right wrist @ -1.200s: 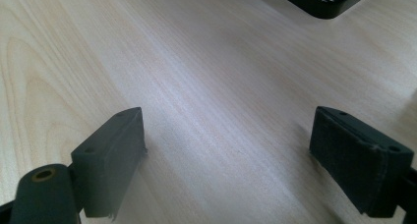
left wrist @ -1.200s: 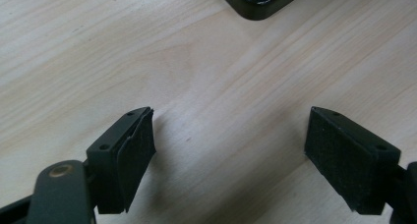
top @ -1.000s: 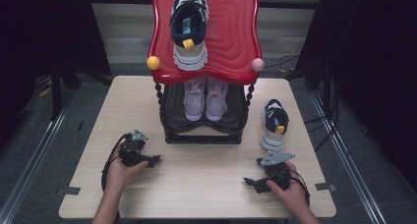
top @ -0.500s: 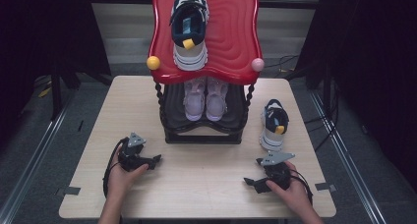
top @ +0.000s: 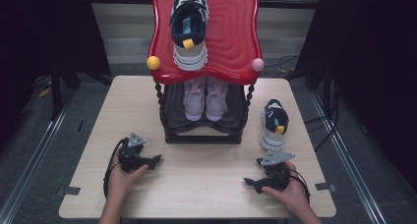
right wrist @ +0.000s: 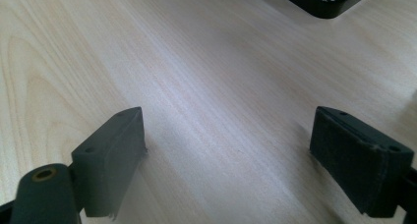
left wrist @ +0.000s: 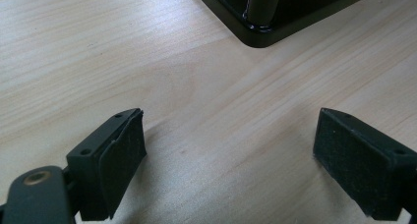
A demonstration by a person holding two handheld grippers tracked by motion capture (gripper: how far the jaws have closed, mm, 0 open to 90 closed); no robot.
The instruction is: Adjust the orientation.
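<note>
Left gripper (top: 156, 159) had drawn back from the rack (top: 204, 130); both grippers wide and empty on the surface (top: 206, 184), loose shoe (top: 273, 123) beside the right gripper (top: 250, 182) untouched.

We take this for a lab or recording studio: a bare wooden table (top: 206, 184) stands on grey floor between black curtains (top: 44, 37), with tape marks (top: 72, 190), loose cables (top: 290, 62) and a staged shoe rack (top: 204, 62).
</note>
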